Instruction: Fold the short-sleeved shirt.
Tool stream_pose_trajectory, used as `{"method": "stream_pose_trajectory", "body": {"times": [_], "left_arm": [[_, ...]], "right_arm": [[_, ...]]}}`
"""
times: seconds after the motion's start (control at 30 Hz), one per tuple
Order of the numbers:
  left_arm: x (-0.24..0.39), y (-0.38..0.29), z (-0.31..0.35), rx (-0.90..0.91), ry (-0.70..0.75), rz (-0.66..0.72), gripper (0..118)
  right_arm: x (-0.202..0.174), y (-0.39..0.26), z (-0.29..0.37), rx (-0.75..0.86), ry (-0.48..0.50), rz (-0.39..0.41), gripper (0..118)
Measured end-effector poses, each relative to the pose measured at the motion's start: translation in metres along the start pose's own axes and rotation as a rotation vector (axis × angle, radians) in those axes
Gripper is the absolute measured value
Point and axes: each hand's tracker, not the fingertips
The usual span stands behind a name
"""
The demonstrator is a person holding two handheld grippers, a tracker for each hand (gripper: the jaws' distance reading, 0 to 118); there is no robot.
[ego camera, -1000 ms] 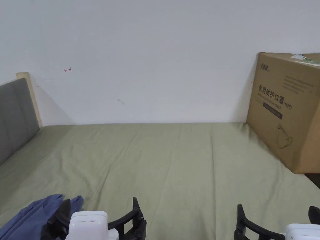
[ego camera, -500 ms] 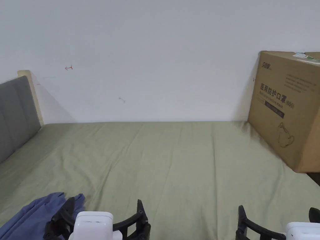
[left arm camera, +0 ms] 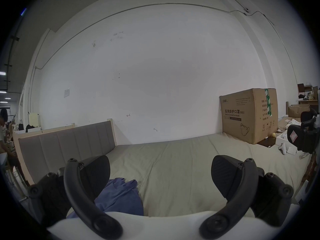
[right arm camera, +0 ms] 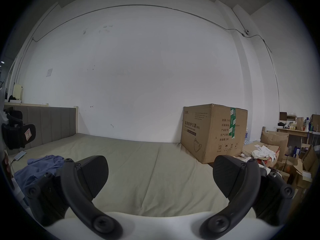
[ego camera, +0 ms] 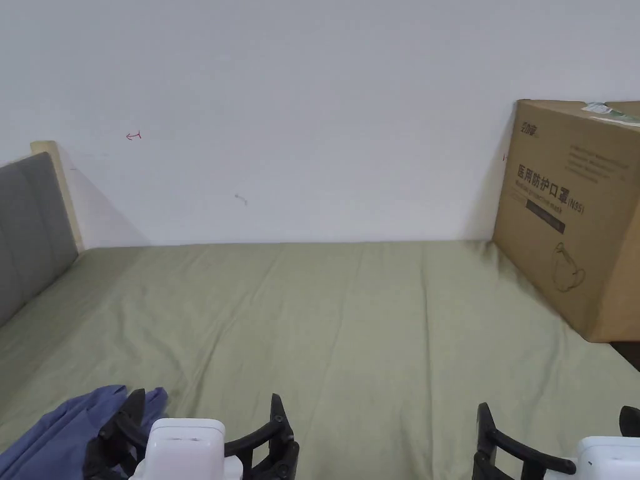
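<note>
Blue cotton-looking fabric, that was the short-sleeved shirt [ego camera: 59, 428], lying in a rumpled heap at about 8 o'clock on the bed [ego camera: 350, 312], nowhere near flat. No sleeve or collar could be picked out of the bunch, just soft creases and a couple of loose tips poking up.

So folding hadn't really started, I'd say; this looked like the reach-and-grab stage. The left claw [left arm camera: 160, 176] hovered right at the heap's near edge with its jaws spread wide and nothing in them, one jaw overlapping the cloth. The right claw [right arm camera: 160, 176] was off at 4 o'clock over bare green sheet, also wide open and empty.

Next move probably needed both claws on the shirt to drag it toward the middle and spread it out.

Cardboard box [ego camera: 572, 219] sat at 2 o'clock against the wall, well clear.
</note>
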Motion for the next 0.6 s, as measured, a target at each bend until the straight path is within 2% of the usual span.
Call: {"method": "stream_pose_trajectory", "body": {"times": [0.27, 0.43, 0.47, 0.5, 0.53, 0.57, 0.6], "left_arm": [[-0.0012, 0.0003, -0.0012, -0.016, -0.010, -0.001, 117], [-0.0046, -0.0005, -0.0041, -0.036, -0.048, 0.018, 114], [-0.0049, -0.0005, -0.0031, -0.036, -0.047, 0.029, 102], [-0.0041, 0.0007, -0.0009, -0.029, -0.042, 0.037, 80], [-0.0030, 0.0012, 0.0002, -0.024, -0.039, 0.035, 45], [-0.0018, 0.0020, -0.0009, -0.026, -0.039, 0.030, 0], [-0.0008, 0.0026, -0.0034, -0.039, -0.045, 0.020, 0]], "right_arm": [[0.0002, -0.0004, -0.0026, -0.012, -0.007, -0.006, 118], [0.0008, 0.0001, -0.0041, -0.024, 0.024, 0.003, 118], [0.0019, 0.0001, -0.0049, -0.034, 0.029, 0.003, 118], [0.0039, -0.0002, -0.0068, -0.067, 0.055, -0.006, 113], [0.0059, -0.0005, -0.0081, -0.086, 0.081, -0.019, 98], [0.0068, 0.0000, -0.0081, -0.077, 0.074, -0.020, 36], [0.0064, -0.0004, -0.0078, -0.070, 0.061, -0.015, 0]]}}
